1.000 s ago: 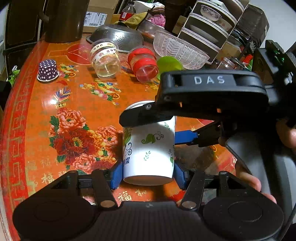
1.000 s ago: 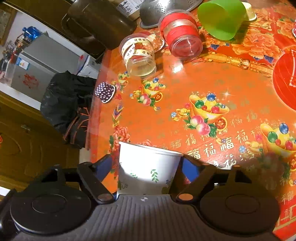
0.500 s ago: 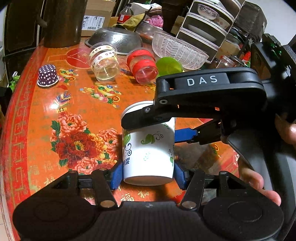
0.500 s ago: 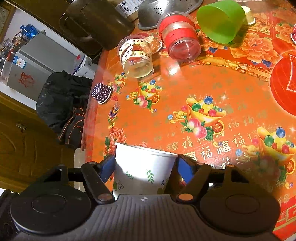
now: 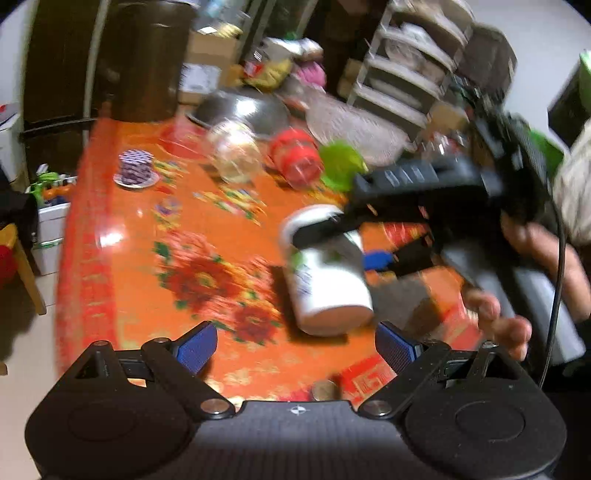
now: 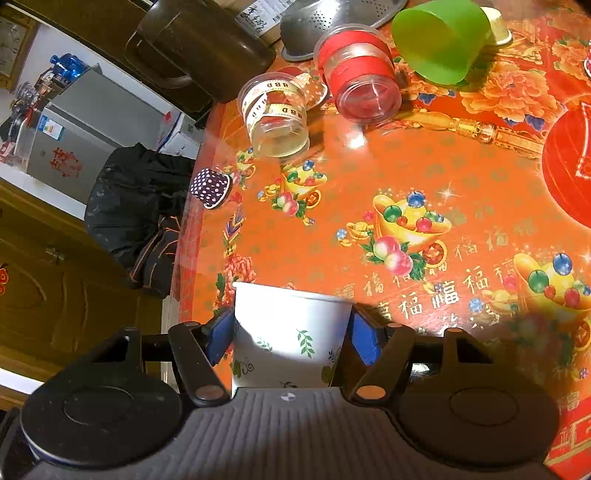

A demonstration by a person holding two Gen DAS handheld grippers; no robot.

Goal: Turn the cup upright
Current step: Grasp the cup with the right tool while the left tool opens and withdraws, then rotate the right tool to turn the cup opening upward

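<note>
Right claw (image 6: 291, 341) is clamped on the white paper cup (image 6: 290, 336), its blue pads pressing the wall from both sides near the mouth, while the left claw (image 5: 295, 341) stands with its blue fingers wide apart, gripping nothing, the cup just ahead of its gap and not touching either finger. One cup is in play, printed with green leaves; it hangs low over the near part of the table (image 5: 122, 266), tilted, with its flat closed bottom (image 5: 336, 317) turned toward the left claw and its rim away, under the right claw's black finger. So its long axis runs roughly along the left claw's line of sight, leaning a little, and across the right claw's grip. The right hand is plainly the one nearer and in charge; the coming move, as I judge it, is a turn of that wrist to bring the rim upward before setting the cup down. The left wrist view is blurred, so contact with the table cannot be told. Toward the far edge lie one clear jar (image 6: 277, 118), one red jar (image 6: 360, 81), one green cup (image 6: 439, 40), one metal colander (image 6: 314, 22), and near the left edge one small dotted cup (image 6: 210, 186)
</note>
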